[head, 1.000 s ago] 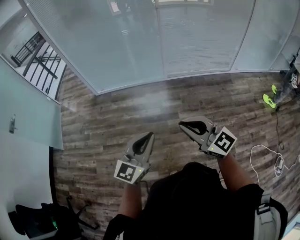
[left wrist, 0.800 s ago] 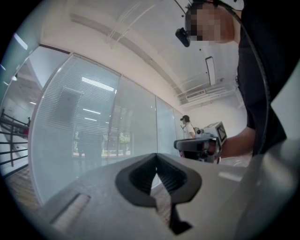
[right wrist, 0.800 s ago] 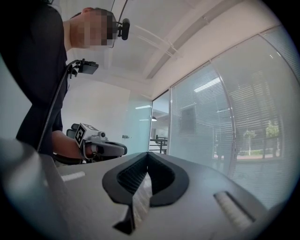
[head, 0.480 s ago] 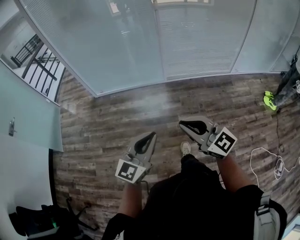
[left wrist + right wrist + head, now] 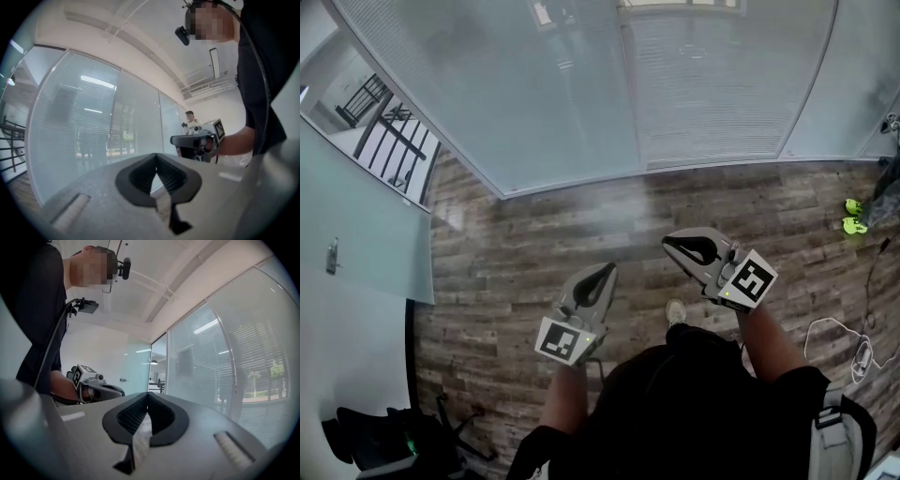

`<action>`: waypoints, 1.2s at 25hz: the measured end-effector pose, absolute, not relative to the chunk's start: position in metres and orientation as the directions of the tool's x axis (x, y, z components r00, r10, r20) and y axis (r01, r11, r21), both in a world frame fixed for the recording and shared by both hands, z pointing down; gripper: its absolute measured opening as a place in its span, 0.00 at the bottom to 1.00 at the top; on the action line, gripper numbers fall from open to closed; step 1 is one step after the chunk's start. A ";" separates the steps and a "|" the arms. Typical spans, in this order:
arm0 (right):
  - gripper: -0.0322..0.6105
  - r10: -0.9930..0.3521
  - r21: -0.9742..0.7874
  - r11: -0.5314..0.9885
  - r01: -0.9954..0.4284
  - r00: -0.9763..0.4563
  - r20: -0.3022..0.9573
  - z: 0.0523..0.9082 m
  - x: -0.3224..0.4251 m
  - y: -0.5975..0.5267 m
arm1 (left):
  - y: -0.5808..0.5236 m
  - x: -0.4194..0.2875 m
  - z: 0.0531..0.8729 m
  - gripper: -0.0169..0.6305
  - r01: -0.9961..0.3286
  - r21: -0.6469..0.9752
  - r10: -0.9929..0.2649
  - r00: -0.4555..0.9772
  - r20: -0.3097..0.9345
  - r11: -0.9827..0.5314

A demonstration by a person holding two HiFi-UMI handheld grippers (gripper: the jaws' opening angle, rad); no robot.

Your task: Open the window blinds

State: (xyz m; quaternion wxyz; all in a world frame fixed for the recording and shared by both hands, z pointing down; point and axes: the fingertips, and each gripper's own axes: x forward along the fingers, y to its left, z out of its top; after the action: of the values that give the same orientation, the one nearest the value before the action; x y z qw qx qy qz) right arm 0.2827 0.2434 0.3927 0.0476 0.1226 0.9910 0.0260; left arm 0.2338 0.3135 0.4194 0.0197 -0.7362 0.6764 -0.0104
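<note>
My left gripper (image 5: 608,269) and my right gripper (image 5: 668,243) both point level toward the window blinds (image 5: 703,84). They are well short of the blinds, with a stretch of wood-plank floor (image 5: 534,234) in between. The right gripper sits a little nearer the blinds than the left one.

My left fingers (image 5: 133,180) are closed tip to tip, leaving only the small diamond-shaped hollow behind the tips. Nothing is caught in them. My right fingers (image 5: 166,420) are closed the same way and are just as empty.

The blinds hang lowered behind the panes of the glass wall (image 5: 562,103), their thin slats running across it. To the left of the blinds, beyond the glass, a dark railing (image 5: 394,141) shows. To the right of the blinds, near the foot of the glass, stand a pair of bright yellow-green shoes (image 5: 853,216) on another person's feet. Farther back from the blinds on that side, a pale cable (image 5: 853,342) loops on the floor.
</note>
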 end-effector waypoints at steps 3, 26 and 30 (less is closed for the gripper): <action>0.06 0.264 0.074 0.963 0.258 -0.960 -0.096 0.388 0.272 0.231 | 0.301 0.222 0.415 0.03 -0.997 -0.045 -0.998 0.065 -0.012 -0.064; 0.06 0.287 0.094 0.956 0.277 -0.951 -0.118 0.383 0.236 0.119 | 0.196 0.185 0.406 0.03 -0.997 -0.082 -1.000 0.014 0.010 -0.015; 0.06 0.287 0.086 0.957 0.278 -0.952 -0.110 0.387 0.236 0.104 | 0.179 0.185 0.405 0.03 -0.996 -0.086 -1.000 0.014 0.002 -0.014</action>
State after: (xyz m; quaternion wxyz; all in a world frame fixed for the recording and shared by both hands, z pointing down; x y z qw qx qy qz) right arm 0.2365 0.1040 0.3870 0.0607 0.1430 0.9872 0.0350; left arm 0.1846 0.1790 0.4047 0.0298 -0.7113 0.7016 -0.0310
